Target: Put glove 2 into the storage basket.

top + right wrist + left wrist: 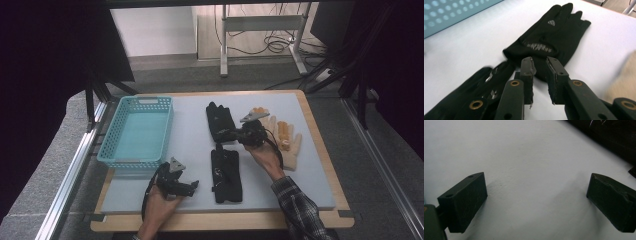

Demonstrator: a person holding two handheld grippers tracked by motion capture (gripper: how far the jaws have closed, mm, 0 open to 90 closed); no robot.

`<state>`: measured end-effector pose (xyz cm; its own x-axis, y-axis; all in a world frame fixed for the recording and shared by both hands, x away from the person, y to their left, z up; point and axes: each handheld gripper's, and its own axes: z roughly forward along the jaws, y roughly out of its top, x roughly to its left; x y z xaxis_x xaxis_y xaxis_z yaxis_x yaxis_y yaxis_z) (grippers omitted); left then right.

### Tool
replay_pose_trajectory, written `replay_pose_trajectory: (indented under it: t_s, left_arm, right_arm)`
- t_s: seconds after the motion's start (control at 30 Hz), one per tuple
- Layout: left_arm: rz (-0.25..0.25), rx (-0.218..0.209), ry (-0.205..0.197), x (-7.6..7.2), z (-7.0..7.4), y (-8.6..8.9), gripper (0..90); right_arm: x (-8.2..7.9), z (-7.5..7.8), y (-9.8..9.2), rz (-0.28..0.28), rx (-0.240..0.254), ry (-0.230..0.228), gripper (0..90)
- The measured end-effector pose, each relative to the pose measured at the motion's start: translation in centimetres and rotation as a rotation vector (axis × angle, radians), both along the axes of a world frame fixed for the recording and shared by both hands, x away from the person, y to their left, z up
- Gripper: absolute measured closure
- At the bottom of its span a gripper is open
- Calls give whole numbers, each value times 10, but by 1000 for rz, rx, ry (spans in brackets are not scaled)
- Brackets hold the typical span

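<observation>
Two black gloves lie flat on the pale mat, one farther off (219, 121) and one nearer (226, 175). My right gripper (240, 136) hovers at the cuff end of the far glove (554, 35). Its jaws (539, 60) stand a narrow gap apart with nothing between them. The near glove (481, 85) lies just to their lower left. A beige glove with orange fingertips (287, 140) lies right of that hand. My left gripper (194, 186) rests low on the mat near the front edge. It (536, 185) is wide open over bare mat.
A teal plastic basket (112, 132) stands at the mat's left side, and its perforated wall (449, 15) appears in the right gripper view. The mat (190, 125) sits on a wooden board with metal rails on both sides. Table legs and cables lie beyond.
</observation>
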<state>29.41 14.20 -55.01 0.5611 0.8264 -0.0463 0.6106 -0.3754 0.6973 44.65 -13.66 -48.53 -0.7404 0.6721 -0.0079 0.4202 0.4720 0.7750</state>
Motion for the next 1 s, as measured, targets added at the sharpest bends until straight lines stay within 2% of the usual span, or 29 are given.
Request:
replay_pose_trajectory:
  t_s: [0.1, 0.17, 0.2, 0.23, 0.3, 0.43, 0.6, 0.73, 0.77, 0.87, 0.9, 0.93, 1.0]
  left_arm:
    - [0, 1, 0, 0, 0, 0, 32]
    - [0, 0, 1, 0, 0, 0, 33]
    - [0, 0, 1, 0, 0, 0, 33]
    - [1, -3, 0, 0, 0, 0, 32]
    - [0, -3, -1, 0, 0, 0, 32]
    - [0, -3, 0, 0, 0, 0, 32]
    - [1, -5, 1, 0, 0, 0, 32]
    - [0, -1, 1, 0, 0, 0, 32]
    - [0, -1, 1, 0, 0, 0, 32]
    - [0, -2, 2, 0, 0, 0, 32]
    - [0, -1, 2, 0, 0, 0, 32]
    - [0, -1, 2, 0, 0, 0, 32]
    - [0, -1, 1, 0, 0, 0, 32]
  right_arm:
    - [11, -1, 7, -6, -6, 5, 728]
    - [28, -4, 18, -22, -16, 8, 637]
    - [28, -4, 18, -22, -16, 8, 637]
    - [38, -7, 24, -32, -18, 11, 590]
    - [42, -9, 27, -35, -21, 12, 565]
    - [65, -20, 42, -67, -48, 22, 436]
    - [81, -33, 53, -94, -87, 29, 383]
    - [86, -40, 58, -107, -134, 40, 392]
    - [88, -41, 56, -128, -107, 72, 428]
    - [88, -41, 56, -141, -100, 81, 471]
    - [85, -40, 58, -148, -104, 71, 568]
    - [85, -40, 58, -148, -104, 71, 568]
    - [82, -39, 59, -132, -88, 77, 724]
